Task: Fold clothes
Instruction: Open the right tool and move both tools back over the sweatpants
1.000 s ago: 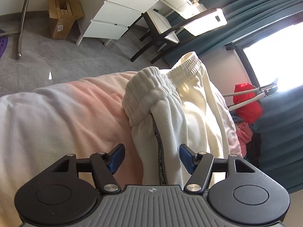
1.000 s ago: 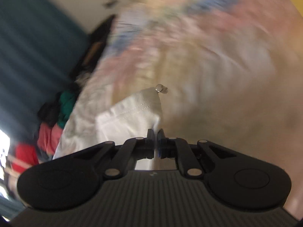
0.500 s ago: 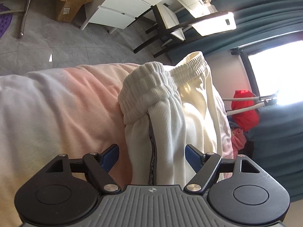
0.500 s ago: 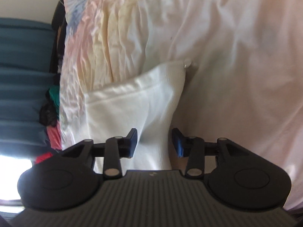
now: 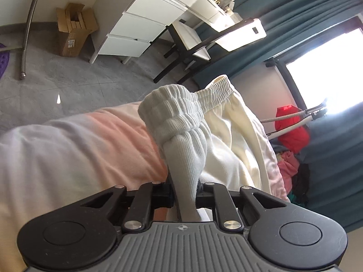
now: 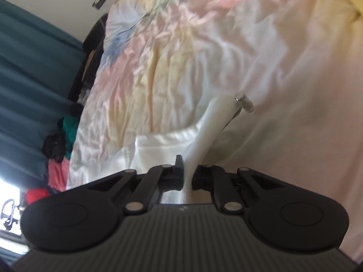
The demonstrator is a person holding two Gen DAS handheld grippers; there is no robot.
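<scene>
A pastel bed [image 5: 68, 149] carries the cream trousers [image 5: 226, 149], whose long axis runs away from both cameras toward the far curtains. The left hand-held gripper [image 5: 185, 190] is clamped on the elastic waistband [image 5: 174, 115]; the right hand-held gripper [image 6: 187, 176] pinches a hem corner near a metal-tipped drawcord [image 6: 244, 102]. The fabric between the two grips is out of view, and the right view is blurred.

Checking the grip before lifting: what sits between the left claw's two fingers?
Left wrist view: a bunched ribbed white fabric leg of the cream trousers, pinched in the left claw, nothing else.
</scene>
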